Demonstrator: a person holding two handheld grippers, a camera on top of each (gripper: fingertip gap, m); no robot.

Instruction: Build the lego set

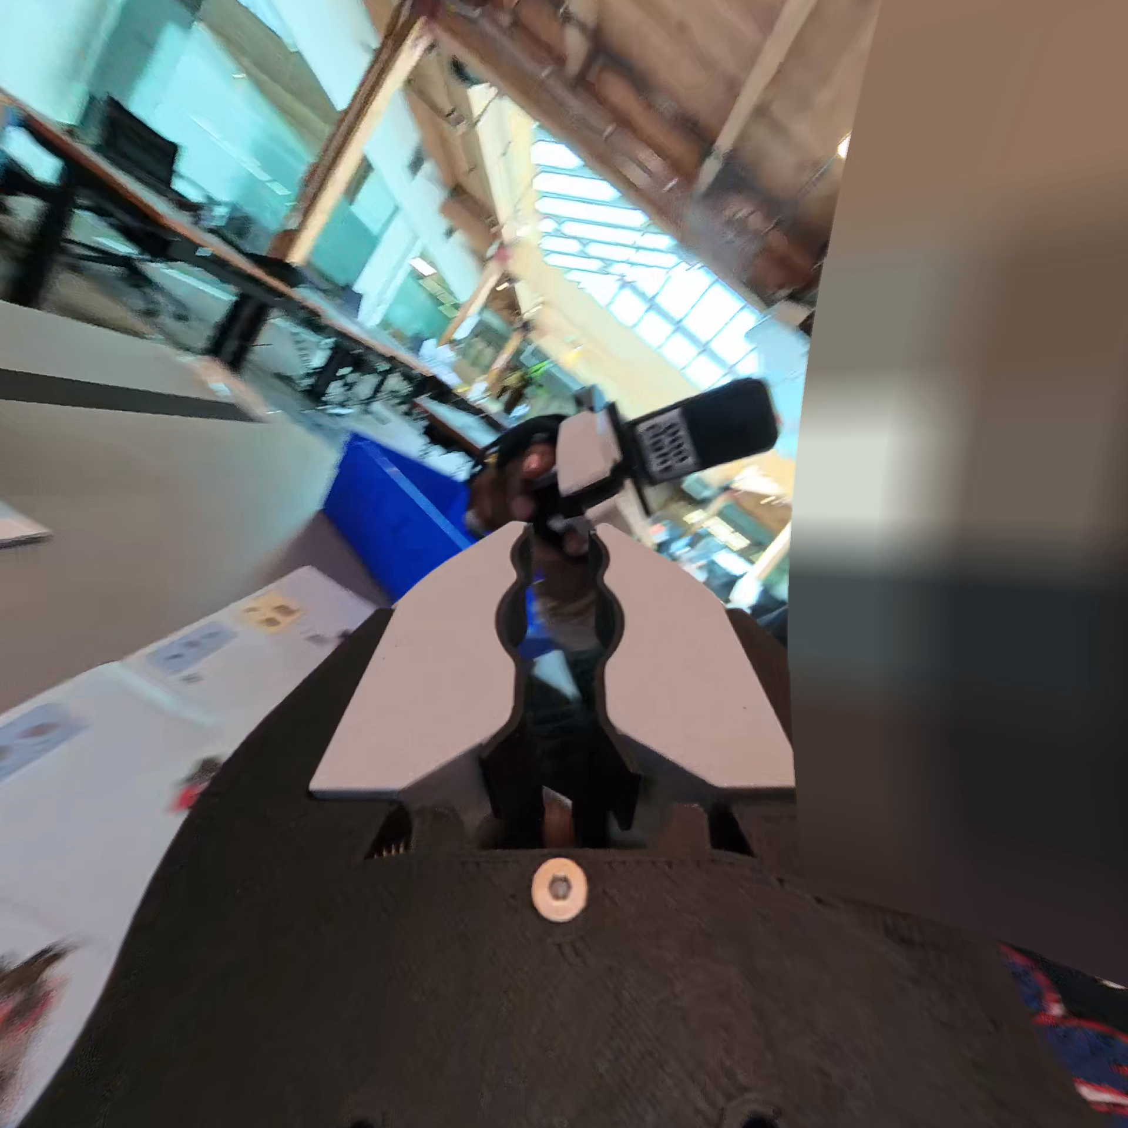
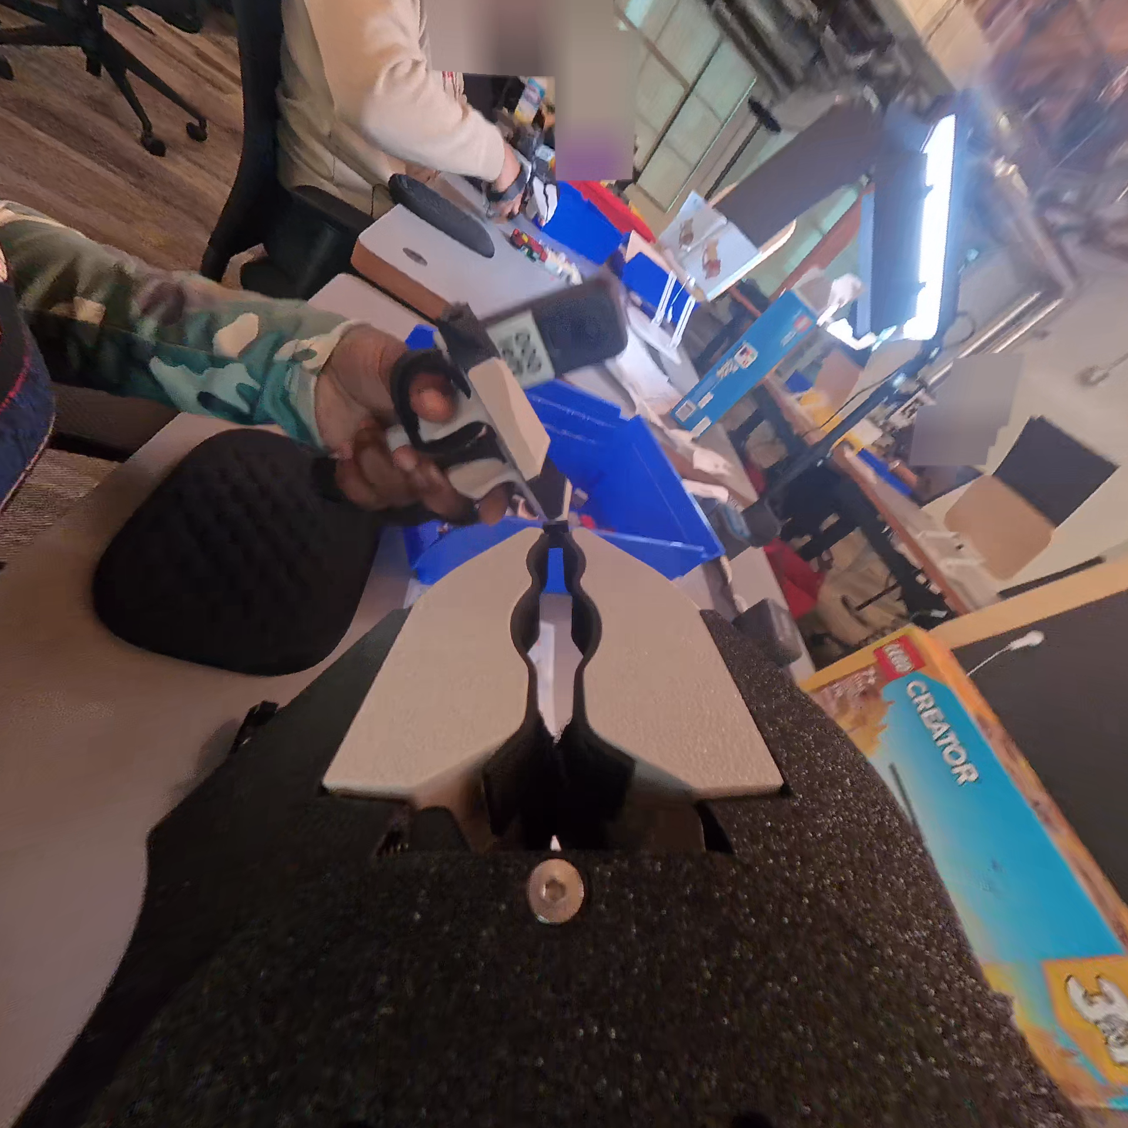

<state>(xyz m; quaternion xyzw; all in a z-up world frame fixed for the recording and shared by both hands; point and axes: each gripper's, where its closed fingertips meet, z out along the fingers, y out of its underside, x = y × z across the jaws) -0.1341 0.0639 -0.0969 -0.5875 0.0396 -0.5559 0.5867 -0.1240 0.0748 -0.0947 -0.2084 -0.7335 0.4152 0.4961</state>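
I am seeing two grippers meeting tip to tip above the table [image 2: 73, 763]. My right gripper [image 2: 555, 532] is pinching a small dark Lego piece [image 2: 555, 528] between nearly closed fingertips, and the left gripper [image 2: 552, 509], held by a hand [image 2: 372, 427] in a camouflage sleeve, is reaching the same piece from the far side. In the left wrist view, my left gripper [image 1: 558, 537] is showing a narrow gap at its tips; I cannot tell whether it is grasping anything. One blue bin [image 2: 616, 482] is sitting just behind the piece, one black pad [image 2: 232, 549] beside it, one Lego box [image 2: 989, 824] near my right, and one open instruction booklet [image 1: 183, 659] is lying on the table.
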